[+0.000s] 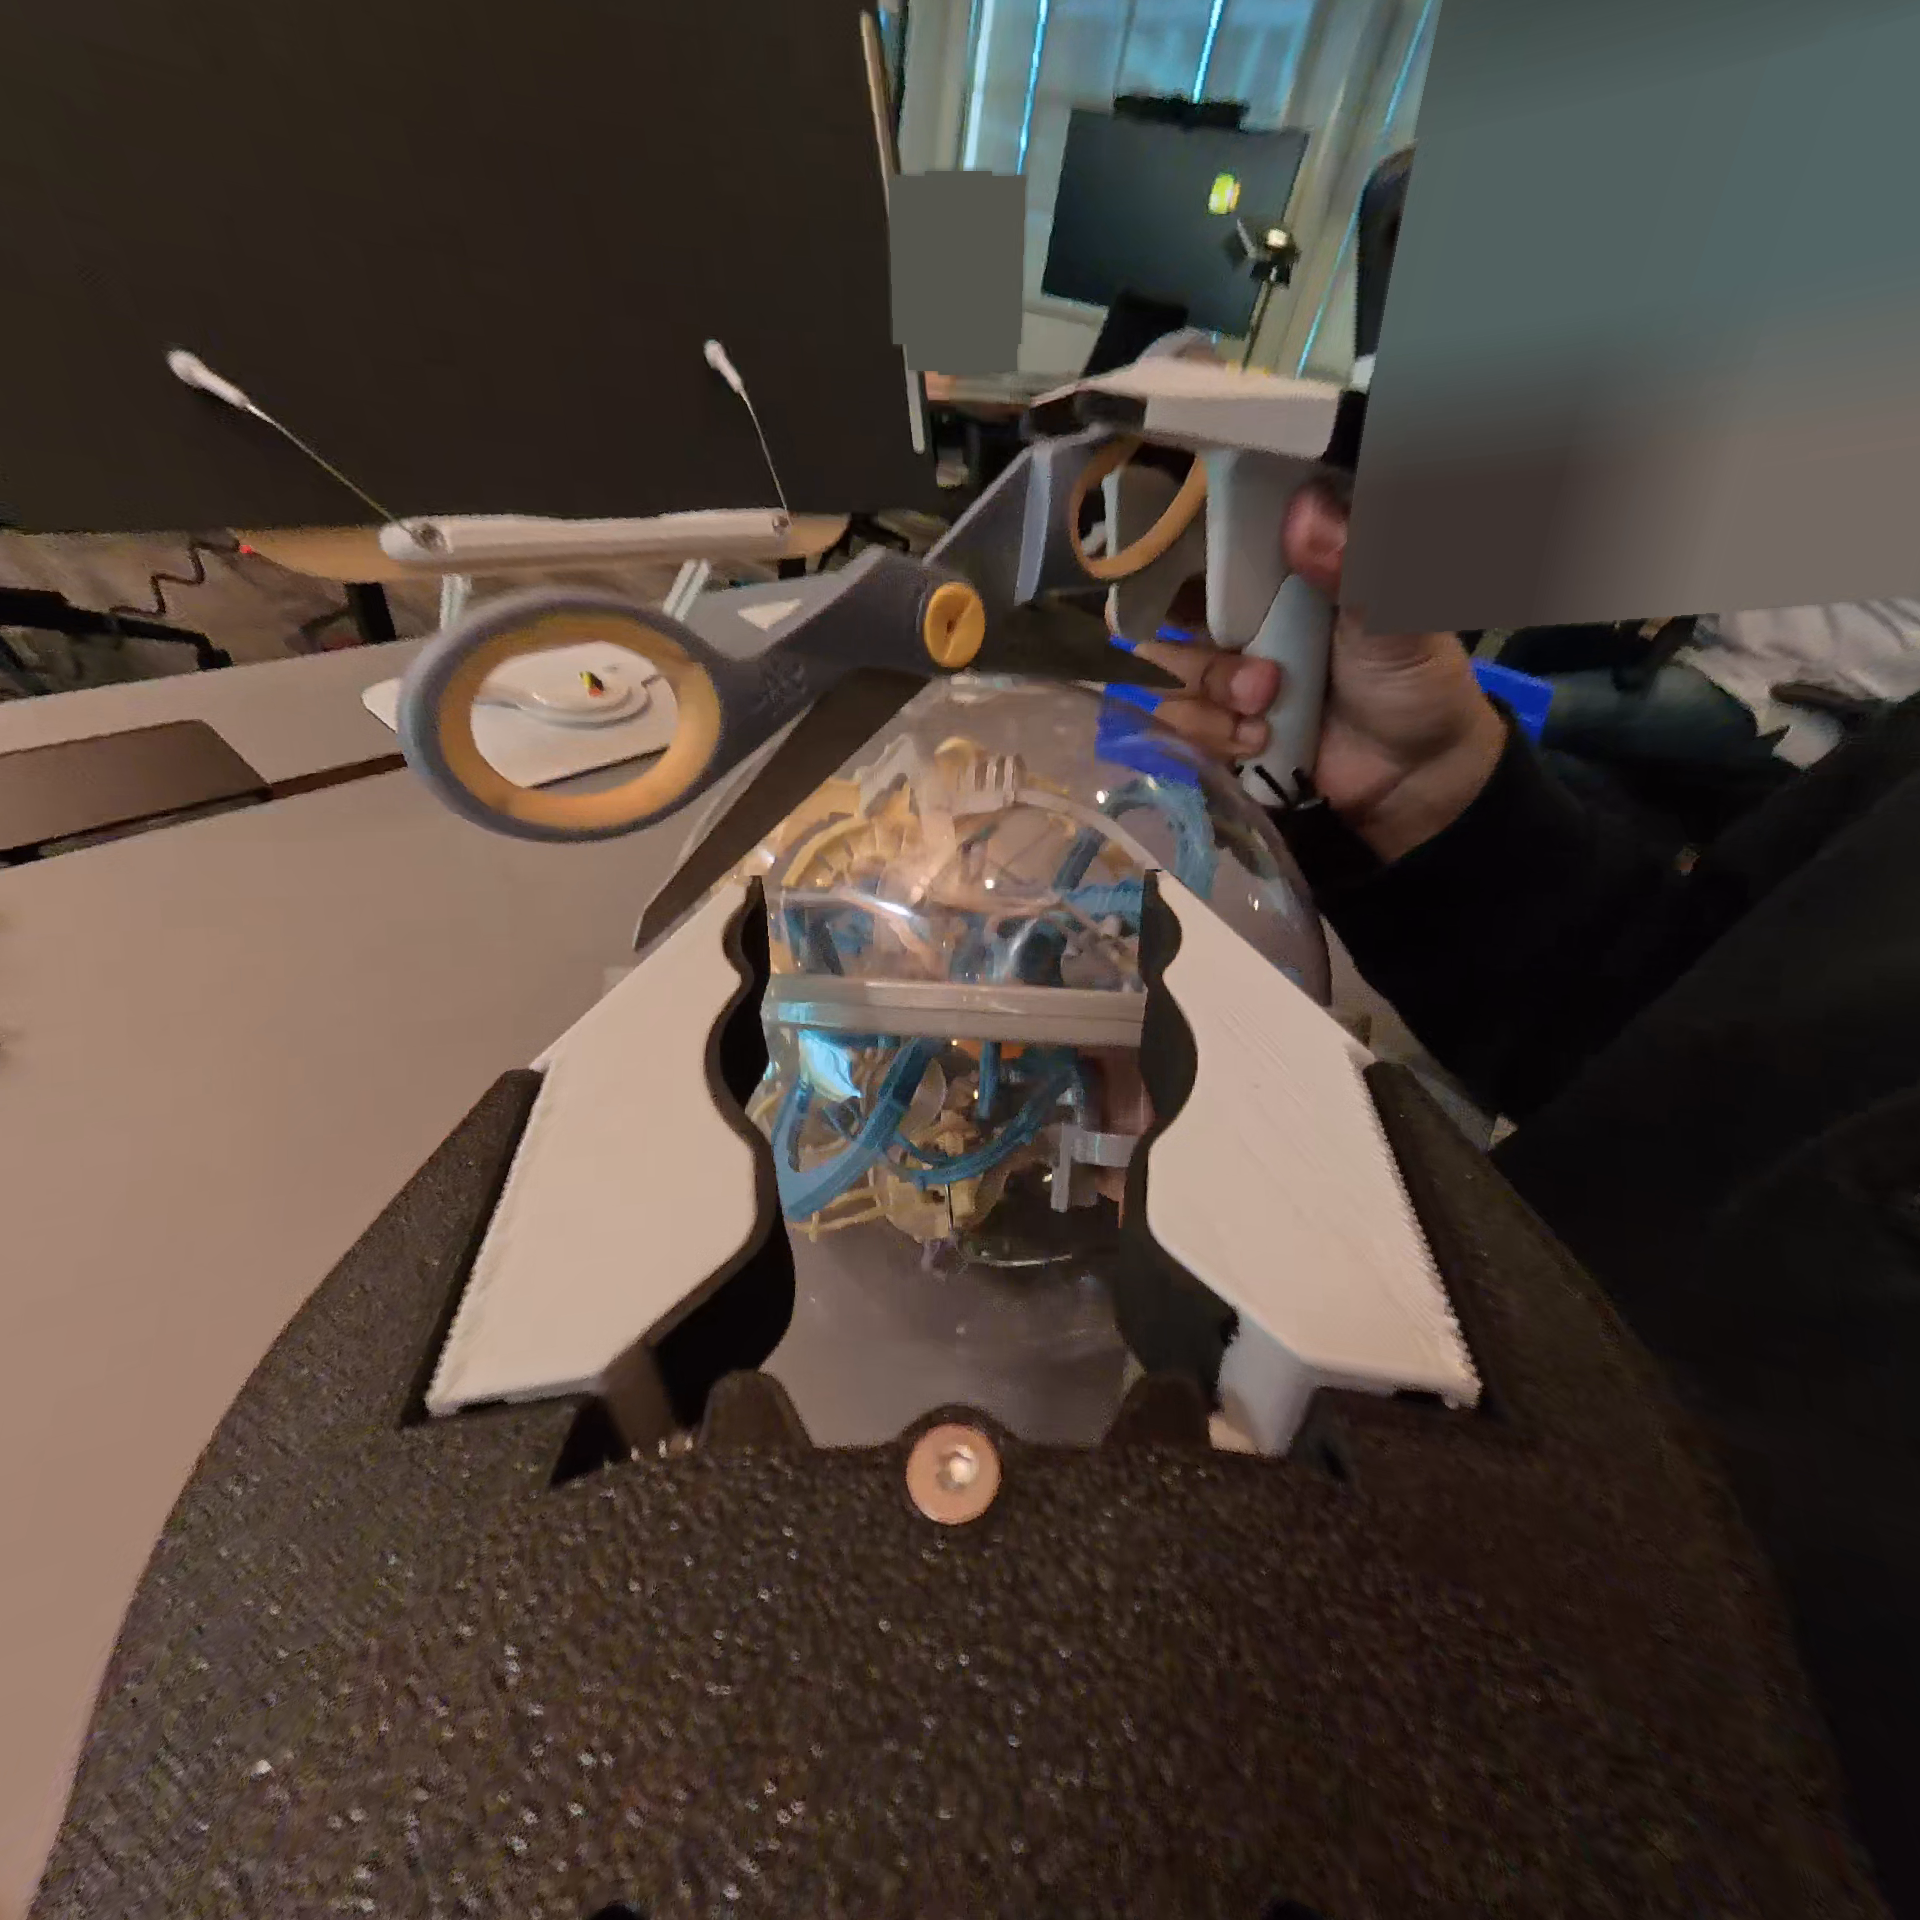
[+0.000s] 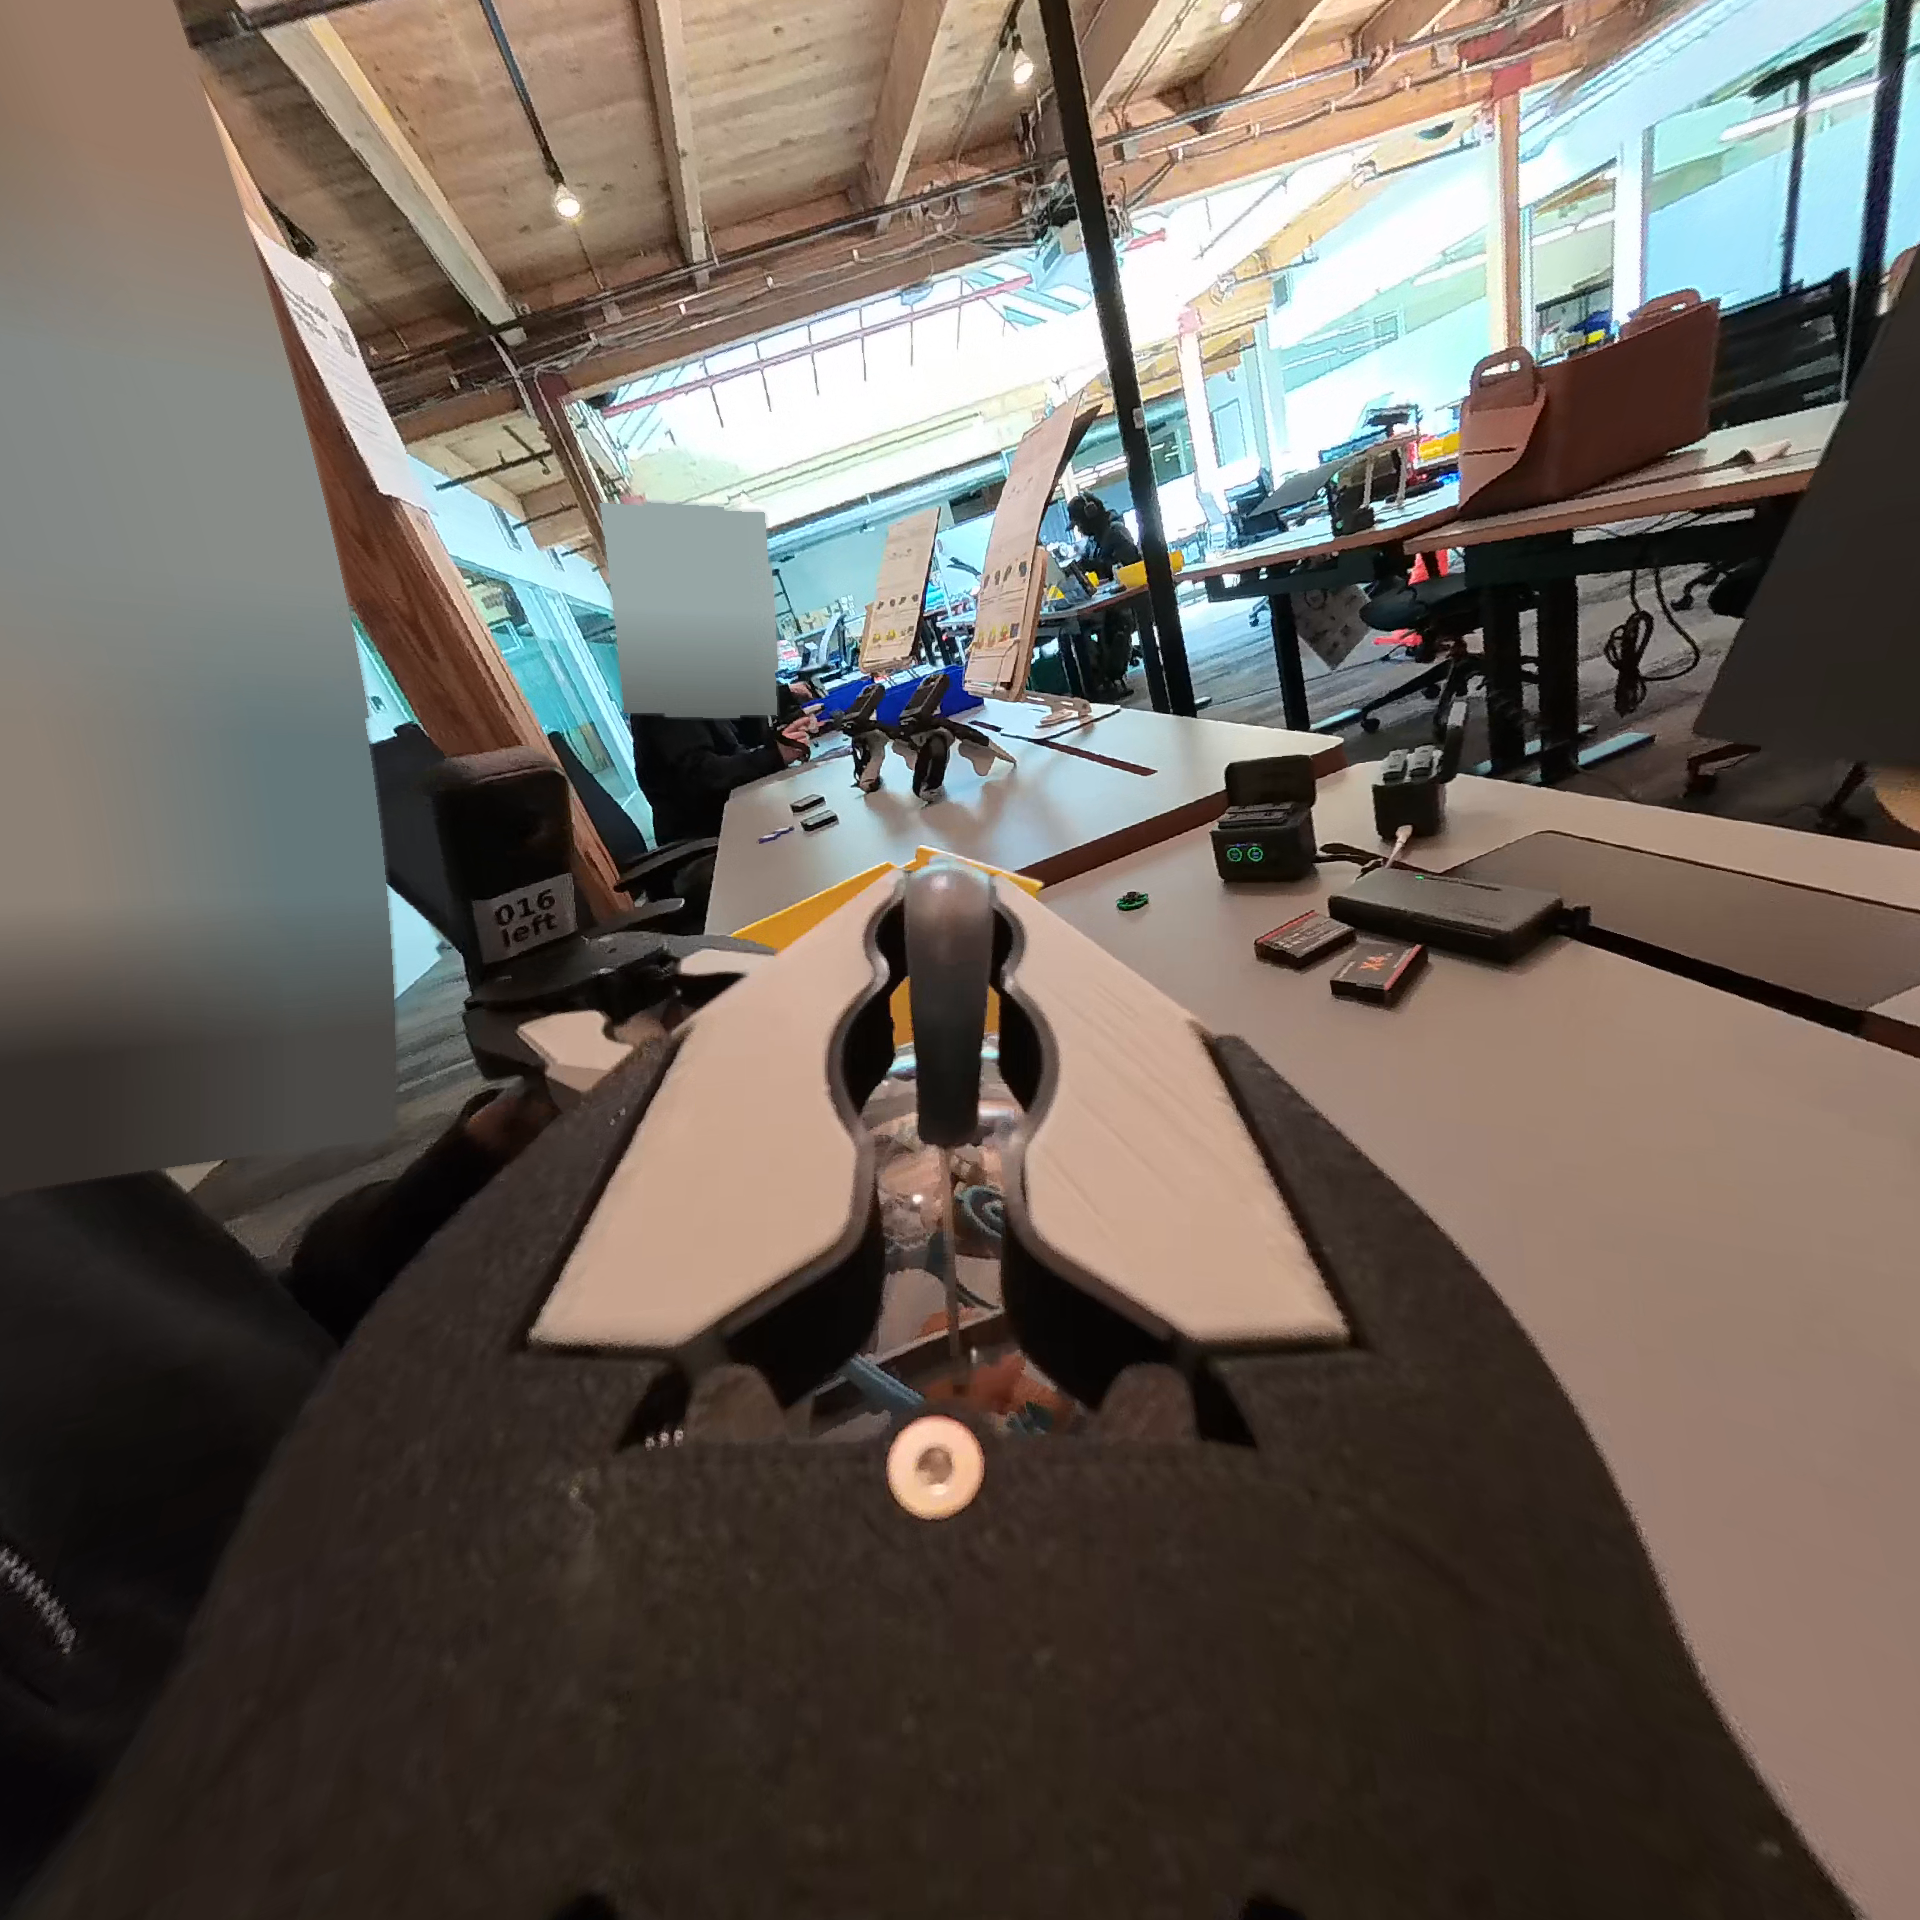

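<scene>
My left gripper (image 1: 951, 914) is shut on a clear plastic ball (image 1: 1039, 810) with blue and beige tracks inside, its white fingers (image 1: 634, 1122) pressing both sides. Grey-and-orange scissors (image 1: 831, 644) hang open just above the ball, one blade slanting down its left side, the other pointing right. My right gripper (image 2: 948, 883) is shut on one grey scissors handle (image 2: 940, 997); the ball (image 2: 935, 1195) shows below between the fingers. In the left wrist view a hand (image 1: 1392, 707) holds the right gripper at upper right. The other handle loop (image 1: 561, 717) hangs free.
A pale desk (image 2: 1558, 1143) carries black charger cases (image 2: 1262, 821), a flat black box (image 2: 1444, 912) and small cards (image 2: 1340, 956). A yellow bin (image 2: 800, 914) sits beyond my fingers. A white antenna device (image 1: 582, 540) and dark panel (image 1: 416, 260) stand behind. A person (image 2: 707, 758) sits at the far desk.
</scene>
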Demonstrator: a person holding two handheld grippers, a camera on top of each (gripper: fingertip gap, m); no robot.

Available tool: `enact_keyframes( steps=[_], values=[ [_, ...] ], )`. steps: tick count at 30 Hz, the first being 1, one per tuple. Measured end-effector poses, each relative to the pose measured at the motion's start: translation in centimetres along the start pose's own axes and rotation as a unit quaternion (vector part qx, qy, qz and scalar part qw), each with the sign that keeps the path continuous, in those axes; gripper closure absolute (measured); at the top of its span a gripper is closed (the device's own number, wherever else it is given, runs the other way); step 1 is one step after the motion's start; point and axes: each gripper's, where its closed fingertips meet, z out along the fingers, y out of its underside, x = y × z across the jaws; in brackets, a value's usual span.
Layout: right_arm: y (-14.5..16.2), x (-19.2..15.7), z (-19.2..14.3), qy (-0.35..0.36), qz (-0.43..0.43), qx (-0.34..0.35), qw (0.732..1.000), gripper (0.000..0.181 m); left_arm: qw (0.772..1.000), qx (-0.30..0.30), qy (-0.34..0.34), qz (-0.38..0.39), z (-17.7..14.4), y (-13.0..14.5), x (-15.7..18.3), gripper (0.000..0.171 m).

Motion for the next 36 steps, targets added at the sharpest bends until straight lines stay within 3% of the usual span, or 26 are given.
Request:
enact_keyframes(
  steps=[7, 11, 15, 19, 24, 26, 28, 31, 34, 36],
  values=[
    [-0.3, -0.6, -1.5, 0.012, -0.037, 0.021, 0.999, 0.17, 1.0, 0.012, 0.004, -0.007, 0.8, 0.5, 1.4, 0.107],
    [-2.8, -1.1, -3.3, 0.017, -0.049, 0.062, 0.997, 0.17, 1.0, 0.009, -0.006, -0.005, 0.9, 0.4, 1.6, 0.111],
    [-3.7, -0.5, -5.9, 0.033, -0.041, 0.049, 0.997, 0.17, 1.0, 0.013, -0.016, -0.007, 1.1, 0.4, 1.7, 0.112],
    [-2.1, -0.3, -8.2, 0.069, -0.044, 0.002, 0.997, 0.17, 0.999, 0.021, -0.03, -0.016, 1.5, 0.1, 1.3, 0.117],
    [-0.3, -0.7, -10.6, 0.094, -0.029, -0.039, 0.994, 0.17, 0.999, 0.028, -0.027, -0.015, 1.8, -0.1, 1.4, 0.135],
    [-0.1, -0.7, -11.7, 0.102, -0.017, -0.058, 0.993, 0.171, 0.999, 0.03, -0.031, -0.008, 2.2, -0.3, 1.5, 0.148],
    [0.9, -0.2, -12.5, 0.129, -0.026, -0.09, 0.987, 0.181, 0.997, 0.032, -0.074, 0.022, 2.3, -0.3, 0.6, 0.171],
    [1.9, -0.2, -12.9, 0.134, -0.034, -0.115, 0.984, 0.181, 0.985, 0.025, -0.148, 0.088, 2.1, -0.3, -0.8, 0.171],
    [2.6, 0.3, -12.6, 0.148, -0.043, -0.117, 0.981, 0.181, 0.993, 0.031, -0.102, 0.043, 2.5, -0.5, 0.1, 0.171],
    [4.5, 1.9, -12.6, 0.183, -0.074, -0.137, 0.971, 0.181, 0.992, 0.036, -0.112, 0.046, 2.6, -0.6, -0.3, 0.171]
  ],
)
